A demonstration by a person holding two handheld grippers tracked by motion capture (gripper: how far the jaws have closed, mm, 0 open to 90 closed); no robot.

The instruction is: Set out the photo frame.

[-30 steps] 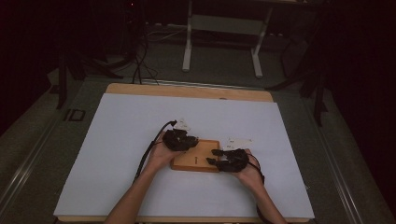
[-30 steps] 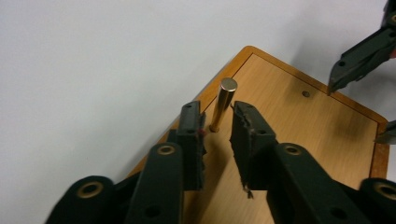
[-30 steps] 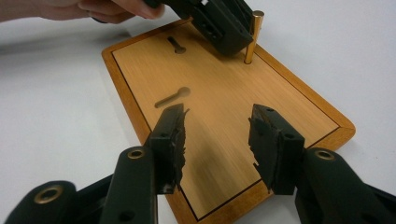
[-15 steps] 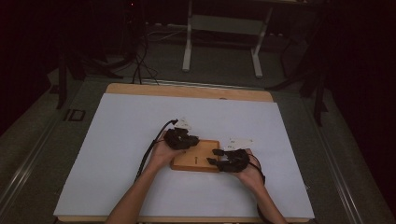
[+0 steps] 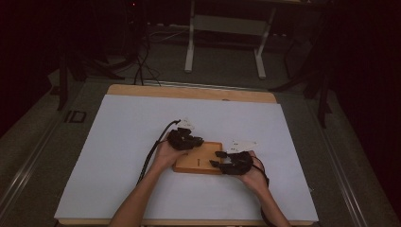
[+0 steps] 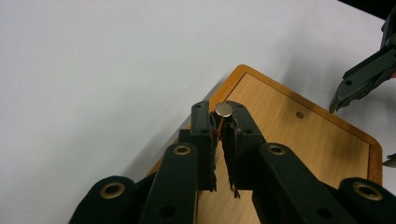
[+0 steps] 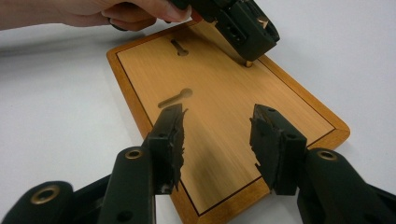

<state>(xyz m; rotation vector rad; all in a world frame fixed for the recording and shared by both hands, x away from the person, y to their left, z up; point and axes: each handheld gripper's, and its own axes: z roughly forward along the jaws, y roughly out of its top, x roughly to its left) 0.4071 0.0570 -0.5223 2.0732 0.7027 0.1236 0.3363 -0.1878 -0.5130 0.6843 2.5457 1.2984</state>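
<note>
We find a wooden board (image 5: 198,161) lying flat on the white table cover (image 5: 118,156), with both grippers working over it.

Left gripper (image 6: 218,122): its jaws have just been closing and now stand nearly together, pinching a small round-headed metal peg (image 6: 223,109) at their tips. The peg stands upright near one corner of the board (image 6: 299,140), just inside the darker border strip. In the right gripper view, the same gripper (image 7: 243,28) comes down from above and the peg's brass-coloured end (image 7: 249,63) meets the board face close to the far long edge. To the outer side of these jaws lies bare white cover, wide open; to the inner side the board face runs clear up to a small hole (image 6: 300,115).

Right gripper (image 7: 219,140): its jaws are spread, one to each side above the near end of the board (image 7: 224,102), and we see nothing between them. We cannot tell whether the tips touch the wood. Ahead of the jaws on one side we note two keyhole slots (image 7: 175,98), one beyond the other. The near short edge of the board passes beneath the jaws, with a rounded corner just outside the other jaw and open cover beyond it.

From the high view, the right gripper (image 5: 231,163) sits at the board's right end and the left gripper (image 5: 184,139) at its upper left corner.
</note>
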